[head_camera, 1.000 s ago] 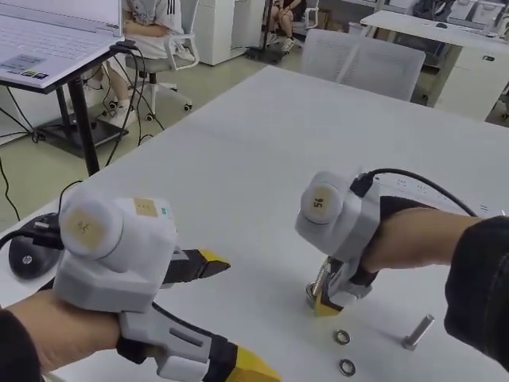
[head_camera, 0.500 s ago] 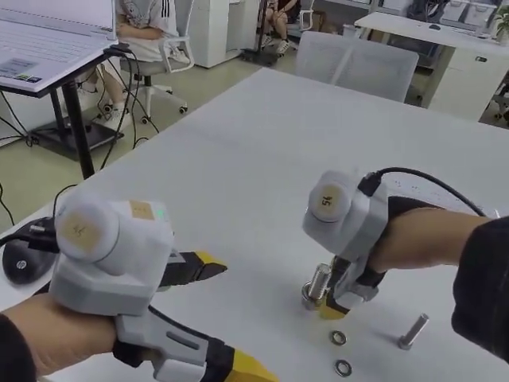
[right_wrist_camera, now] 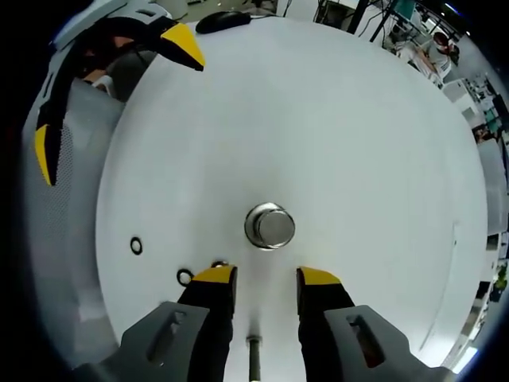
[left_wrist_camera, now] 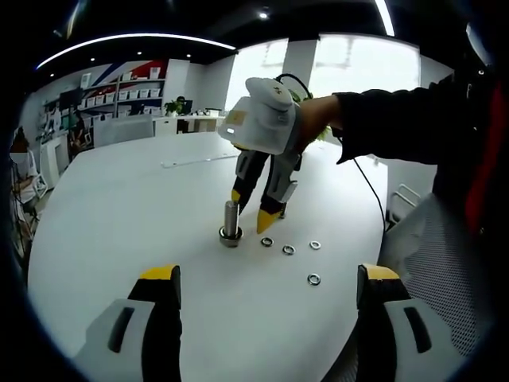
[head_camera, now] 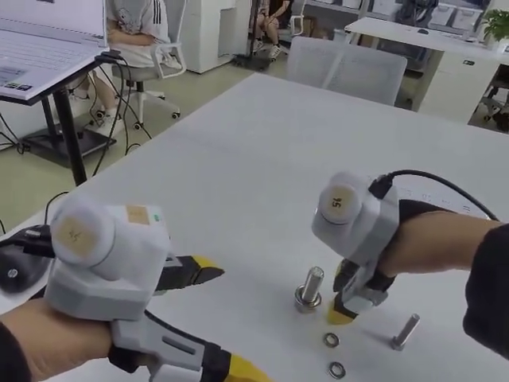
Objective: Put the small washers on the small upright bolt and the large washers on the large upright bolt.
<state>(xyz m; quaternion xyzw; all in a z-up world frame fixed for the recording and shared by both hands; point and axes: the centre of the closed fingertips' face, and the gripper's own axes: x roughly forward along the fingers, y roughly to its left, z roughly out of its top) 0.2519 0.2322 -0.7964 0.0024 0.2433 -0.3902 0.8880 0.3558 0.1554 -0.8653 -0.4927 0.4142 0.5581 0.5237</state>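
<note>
Seeing the large bolt (head_camera: pixel 308 288) standing upright on the counter (head_camera: pixel 262 159), with the right gripper (head_camera: pixel 340 312) hanging just right of it. Finding two washers (head_camera: pixel 331 340) lying just before that gripper, and a small bolt (head_camera: pixel 404 332) lying flat further right.

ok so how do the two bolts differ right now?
Pose: the large bolt stands upright on its head; the small bolt lies on its side.
Size: the large bolt looks thicker than the small bolt.
Place, in the head view: the large bolt is left of the right gripper, the small bolt is to its right.
Both are silver and rest on the white table.
</note>
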